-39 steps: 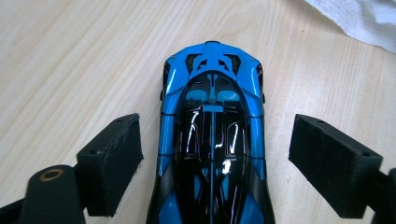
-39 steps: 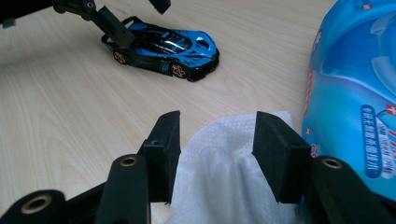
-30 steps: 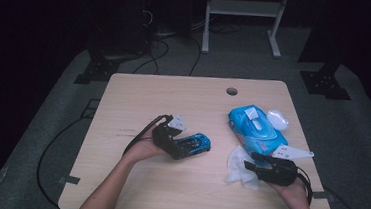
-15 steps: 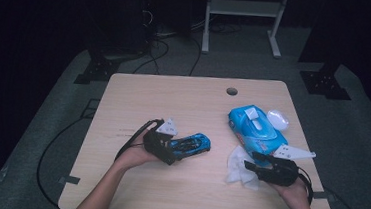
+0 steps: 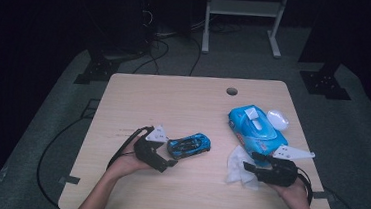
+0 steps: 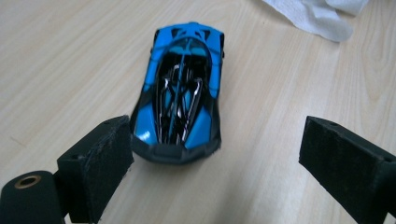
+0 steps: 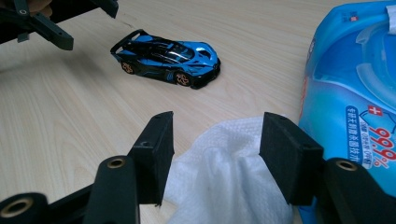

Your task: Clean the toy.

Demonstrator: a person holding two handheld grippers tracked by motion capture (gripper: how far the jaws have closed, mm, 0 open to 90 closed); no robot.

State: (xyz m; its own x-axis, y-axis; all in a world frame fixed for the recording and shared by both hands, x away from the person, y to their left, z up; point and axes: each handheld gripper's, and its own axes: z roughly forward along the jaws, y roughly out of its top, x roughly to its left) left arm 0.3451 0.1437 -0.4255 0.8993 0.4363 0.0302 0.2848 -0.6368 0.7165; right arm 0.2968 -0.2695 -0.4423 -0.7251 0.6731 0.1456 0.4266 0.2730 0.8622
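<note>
A small blue and black toy car [image 5: 189, 145] stands on the wooden table [image 5: 173, 103], left of centre. My left gripper [image 5: 168, 156] lies just left of it; its jaws have just been opening and now stand wide. In the left gripper view the car [image 6: 180, 100] rests free just ahead of the left gripper [image 6: 212, 163], touching neither pad. My right gripper [image 5: 248, 162] sits at the front right. Its jaws have just been opening too, and a crumpled white wipe [image 7: 224, 172] lies loosely between the right gripper's [image 7: 217, 154] pads.
A blue pack of wet wipes [image 5: 256, 127] lies behind the right gripper, with a white rounded cap [image 5: 277, 119] beside it. A cable hole [image 5: 231, 91] sits near the table's far edge. Cables and a metal stand are on the dark floor beyond.
My left gripper let go of the car and drew back to the left, leaving the car on the table. The right gripper stayed in place with its jaws slightly wider over the wipe.
</note>
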